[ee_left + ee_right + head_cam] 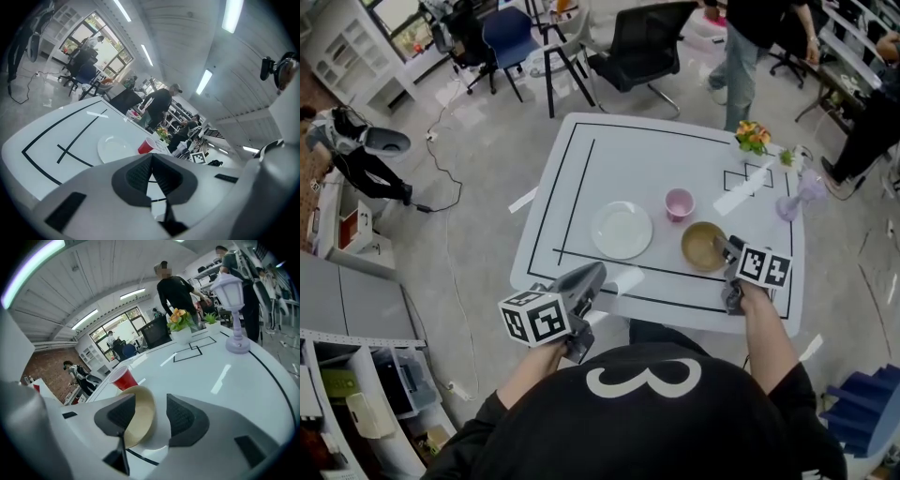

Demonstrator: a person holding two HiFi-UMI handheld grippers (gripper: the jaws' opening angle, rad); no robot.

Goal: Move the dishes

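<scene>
White bench (pixel 581 169), lower right: right tongs (pixel 151 415) sit open astride the rim of the tan bowl (pixel 701 246), left tongs (pixel 152 174) shut empty, farther off

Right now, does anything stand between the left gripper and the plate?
Nothing visible does. Only bare table lies between the left gripper, whose jaws are together, and the plate. The cup and the bowl stand to the plate's right, off that path, and the right gripper is open at the bowl's rim.
</scene>
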